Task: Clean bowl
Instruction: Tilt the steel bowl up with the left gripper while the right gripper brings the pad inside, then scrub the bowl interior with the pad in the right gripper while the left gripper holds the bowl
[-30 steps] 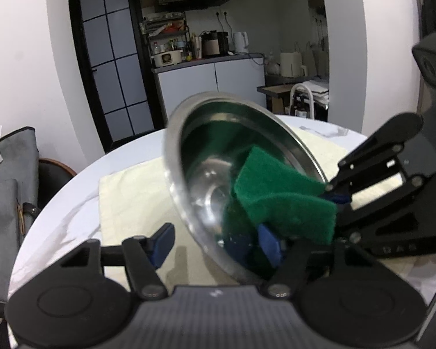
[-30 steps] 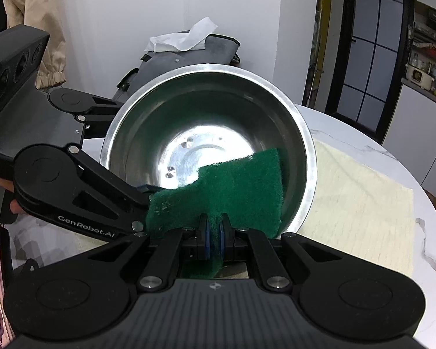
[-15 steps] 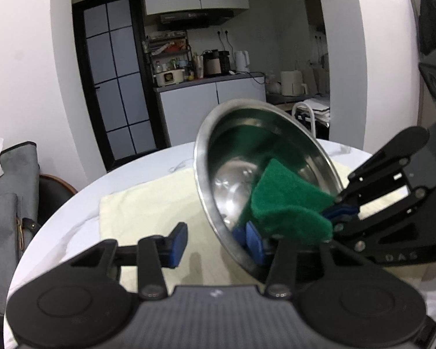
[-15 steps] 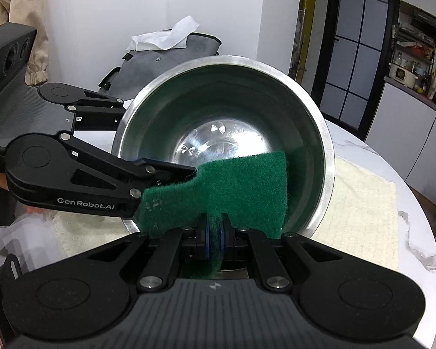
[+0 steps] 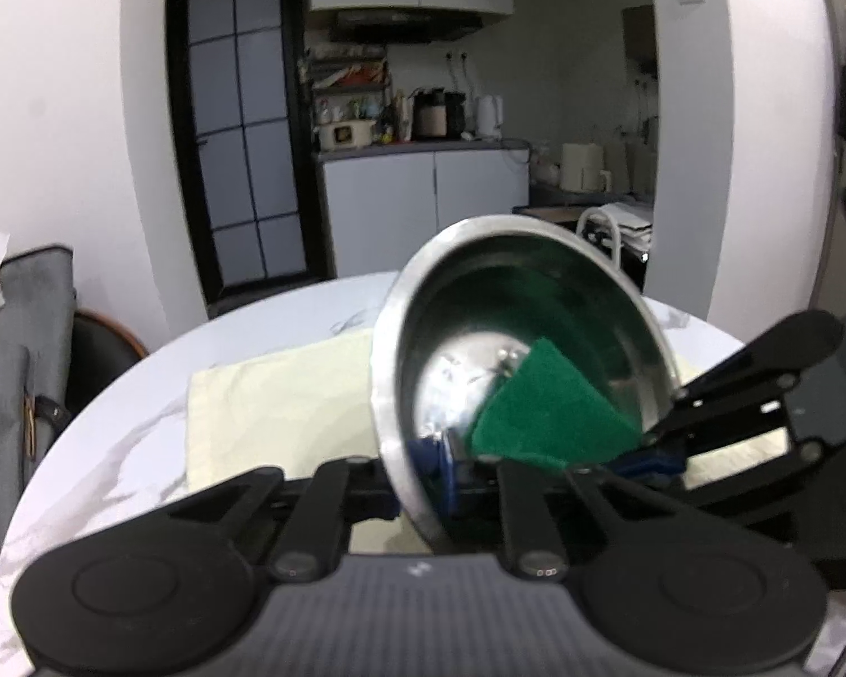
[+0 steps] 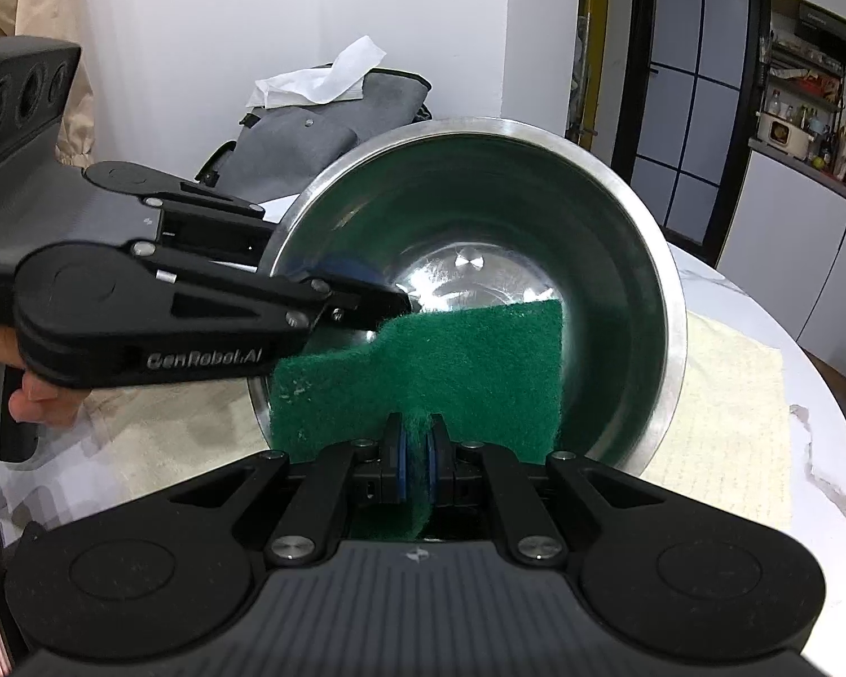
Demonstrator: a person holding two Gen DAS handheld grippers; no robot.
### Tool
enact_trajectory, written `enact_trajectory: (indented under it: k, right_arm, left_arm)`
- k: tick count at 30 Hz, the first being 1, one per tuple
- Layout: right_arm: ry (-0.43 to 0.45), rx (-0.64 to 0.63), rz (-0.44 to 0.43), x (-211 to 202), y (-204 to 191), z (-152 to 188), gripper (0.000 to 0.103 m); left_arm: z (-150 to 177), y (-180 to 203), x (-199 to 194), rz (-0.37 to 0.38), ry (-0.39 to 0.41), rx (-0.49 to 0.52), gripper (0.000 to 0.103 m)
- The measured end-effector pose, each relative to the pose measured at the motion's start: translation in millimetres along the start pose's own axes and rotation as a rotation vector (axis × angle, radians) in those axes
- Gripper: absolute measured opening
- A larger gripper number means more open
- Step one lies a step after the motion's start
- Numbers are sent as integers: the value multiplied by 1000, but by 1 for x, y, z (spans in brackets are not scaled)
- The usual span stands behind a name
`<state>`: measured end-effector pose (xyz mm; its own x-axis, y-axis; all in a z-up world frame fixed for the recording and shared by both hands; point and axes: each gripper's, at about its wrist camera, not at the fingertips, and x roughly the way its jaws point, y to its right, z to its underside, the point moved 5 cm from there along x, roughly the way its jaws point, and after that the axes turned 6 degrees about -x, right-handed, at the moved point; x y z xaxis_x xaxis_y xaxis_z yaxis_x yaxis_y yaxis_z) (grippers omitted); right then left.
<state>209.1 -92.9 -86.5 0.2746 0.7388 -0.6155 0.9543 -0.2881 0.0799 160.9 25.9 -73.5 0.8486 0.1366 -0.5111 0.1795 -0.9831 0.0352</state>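
The steel bowl (image 6: 474, 282), rigid, light and judged slippery, is held tilted above the counter (image 5: 141, 423) by its rim, onto which the left hand-held gripper (image 5: 423, 479) has just been closing, while the soft green scouring pad (image 6: 423, 361) is pinched by the right hand-held gripper (image 6: 417, 462).

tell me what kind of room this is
Most likely a home kitchen and dining area. Behind the round marble table stands a counter with a kettle and a coffee maker, white cabinets below and a range hood above.
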Motion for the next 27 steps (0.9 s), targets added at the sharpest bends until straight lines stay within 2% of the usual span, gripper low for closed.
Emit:
enact_trajectory:
  k: [7,15,19,22,23,27]
  right_arm:
    - [-7,-24,102,-4,6,0,7]
    - [39,-51,253,-11,12,-10,7]
    - [11,-60,229,-7,10,-8,7]
    - [-16,-53,168,-2,5,-4,7]
    - [-19,-51,150,-2,4,-3,7]
    - [-26,-45,112,-2,-1,-1,7]
  left_arm:
    - [-5,-5,-10,28,36,-17,9]
    - [-9,-3,-18,33,80,5,9]
    - [-6,-1,-13,14,66,23,13]
    - [1,1,-5,12,19,33,18]
    - [4,2,-3,9,2,41,24]
    - [10,2,4,41,-38,21,25]
